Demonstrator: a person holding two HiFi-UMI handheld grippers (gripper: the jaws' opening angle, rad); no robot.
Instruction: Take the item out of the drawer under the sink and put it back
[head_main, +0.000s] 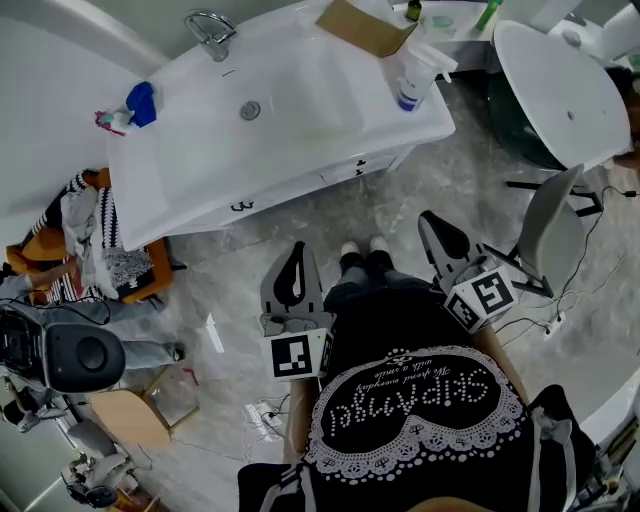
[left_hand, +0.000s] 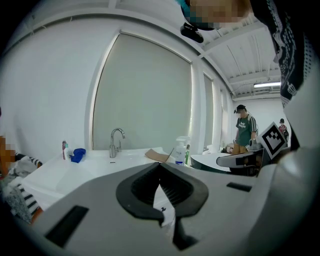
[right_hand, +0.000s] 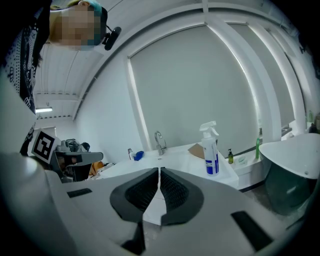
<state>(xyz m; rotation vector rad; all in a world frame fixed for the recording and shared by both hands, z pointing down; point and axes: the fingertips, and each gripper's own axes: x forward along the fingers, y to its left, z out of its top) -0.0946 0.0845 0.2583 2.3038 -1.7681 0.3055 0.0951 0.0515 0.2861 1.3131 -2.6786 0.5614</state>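
Left gripper (head_main: 297, 252) and right gripper (head_main: 433, 224): jaws closed together, empty, held well short of the white sink worktop (head_main: 300, 95). White drawer (head_main: 285, 193) beneath is shut; item presumably inside, unseen. Judged: approach posture, closed jaws suited to hooking the dark drawer handle (head_main: 242, 206).

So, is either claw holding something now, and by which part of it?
Nothing is held. The left claw and the right claw are both closed with nothing between their jaws, and both are apart from the sink.
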